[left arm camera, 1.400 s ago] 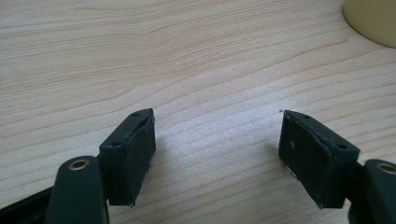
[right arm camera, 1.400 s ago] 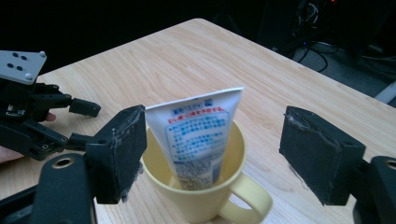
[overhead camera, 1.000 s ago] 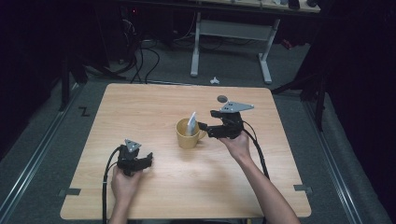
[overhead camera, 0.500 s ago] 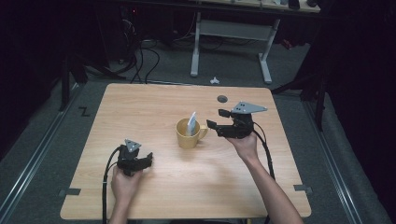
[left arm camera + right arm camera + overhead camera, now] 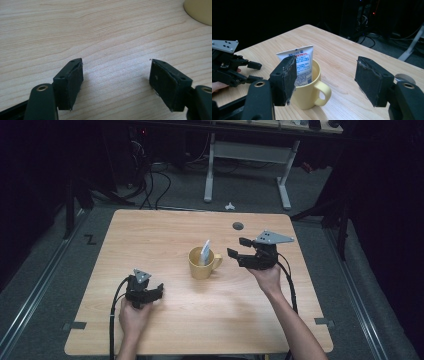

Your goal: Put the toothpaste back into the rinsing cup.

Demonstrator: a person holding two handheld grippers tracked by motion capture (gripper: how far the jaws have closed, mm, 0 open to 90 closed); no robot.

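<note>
Underneath, wooden table (image 5: 165,227), dark room.

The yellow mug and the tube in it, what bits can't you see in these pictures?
- Mug: in the left gripper view the top right corner cuts it down to a sliver.
- Tube: its lower end is hidden inside the mug in the right gripper view, and that claw's near pad covers its left edge.
- Tube print: too small to read in both views.
- Mug bottom inside: hidden by its wall and the tube in the high view.

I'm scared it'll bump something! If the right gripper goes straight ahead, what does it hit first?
Probably the yellow mug, handle side first. The right gripper points at it, jaws open and empty, having just been closing.
</note>
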